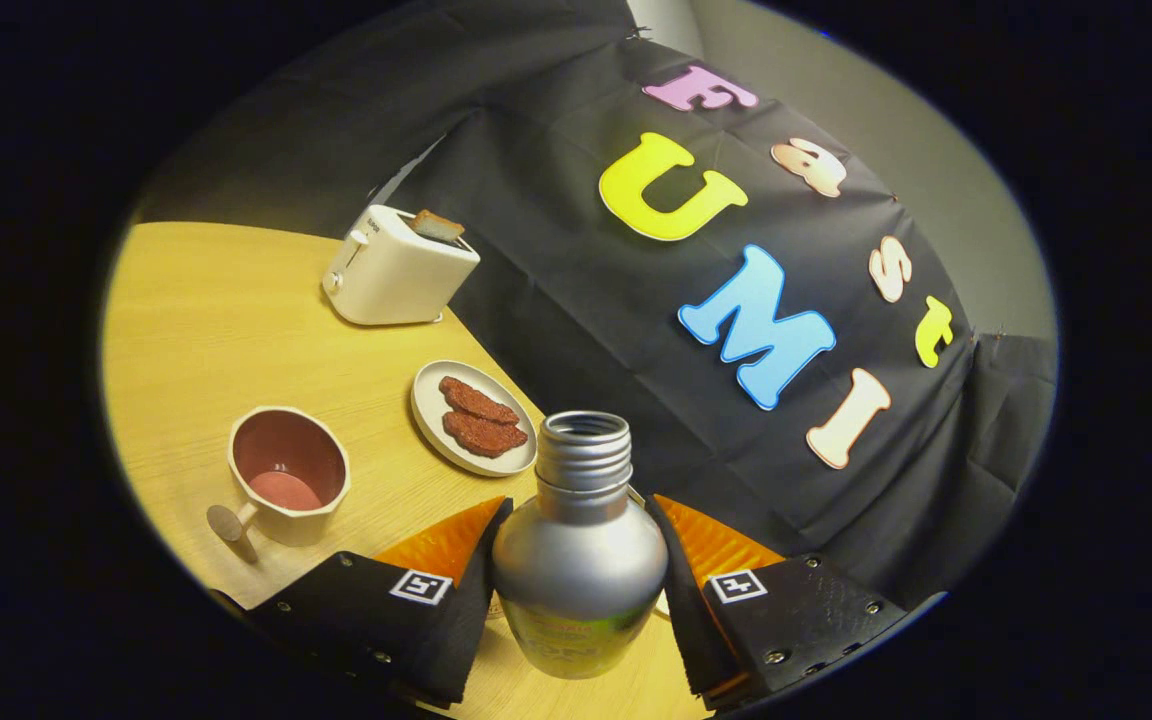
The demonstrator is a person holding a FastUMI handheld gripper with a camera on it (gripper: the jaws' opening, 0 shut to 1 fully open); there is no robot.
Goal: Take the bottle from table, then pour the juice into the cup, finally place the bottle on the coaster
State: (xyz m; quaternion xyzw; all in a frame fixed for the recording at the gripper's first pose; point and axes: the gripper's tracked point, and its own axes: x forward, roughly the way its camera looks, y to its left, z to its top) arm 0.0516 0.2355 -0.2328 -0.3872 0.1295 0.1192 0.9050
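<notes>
Between tongs (578, 555), silver uncapped bottle (579, 560), gripped

My gripper (579, 560) is clamped on the bottle (579, 570). I've got bare table (206, 300) left of the cup (288, 475). Plate of meat (474, 416) sits just beside the cup (tight gap); toaster (396, 268) stands well beyond.

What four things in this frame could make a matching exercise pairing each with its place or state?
Things:
1. bottle
2. cup
3. plate
4. toaster

Place or state:
A. holds two reddish-brown slices
B. a slice sticks up from its slot
C. uncapped, clamped between the fingers of the gripper
D. handle toward the fingers, open side up

Pairs: 1-C, 2-D, 3-A, 4-B
</notes>
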